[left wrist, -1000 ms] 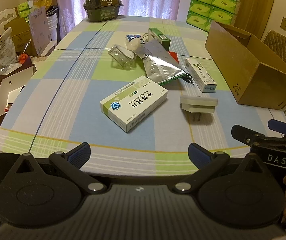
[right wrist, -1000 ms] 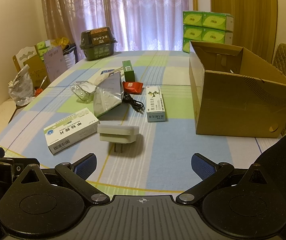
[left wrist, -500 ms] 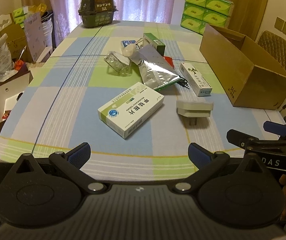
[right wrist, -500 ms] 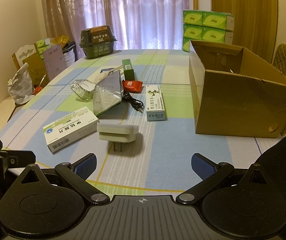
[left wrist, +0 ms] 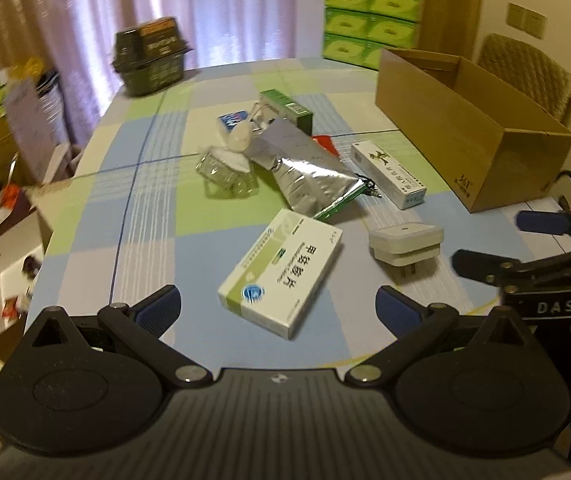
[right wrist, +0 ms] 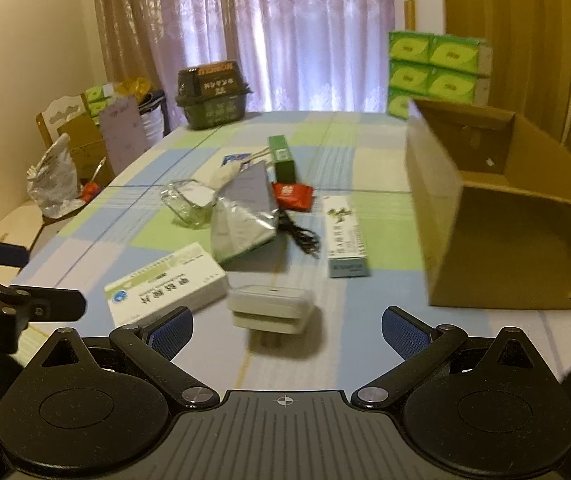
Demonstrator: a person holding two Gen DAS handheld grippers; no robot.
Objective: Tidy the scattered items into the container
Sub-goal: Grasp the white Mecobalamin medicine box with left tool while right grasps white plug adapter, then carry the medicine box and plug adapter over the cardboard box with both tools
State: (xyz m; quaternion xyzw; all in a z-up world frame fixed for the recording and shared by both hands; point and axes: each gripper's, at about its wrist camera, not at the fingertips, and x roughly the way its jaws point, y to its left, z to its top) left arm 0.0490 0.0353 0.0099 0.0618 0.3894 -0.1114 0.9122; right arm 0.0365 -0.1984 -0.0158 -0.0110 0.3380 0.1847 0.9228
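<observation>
green tissue packs [left wrist: 371, 24], pink curtains [right wrist: 309, 32], wicker chair [left wrist: 525, 72]

Right gripper [right wrist: 285, 330] wide open above white plug adapter [right wrist: 271, 309], medicine box [right wrist: 165, 285] beside, cardboard box [right wrist: 517, 236] right

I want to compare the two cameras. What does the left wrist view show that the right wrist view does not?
Only the left wrist view shows the right tongs, open, and the open white box on the floor. Only the right wrist view shows the left tongs and the cardboard box's inside. Both show the medicine box, the white plug and the silver pouch.
</observation>
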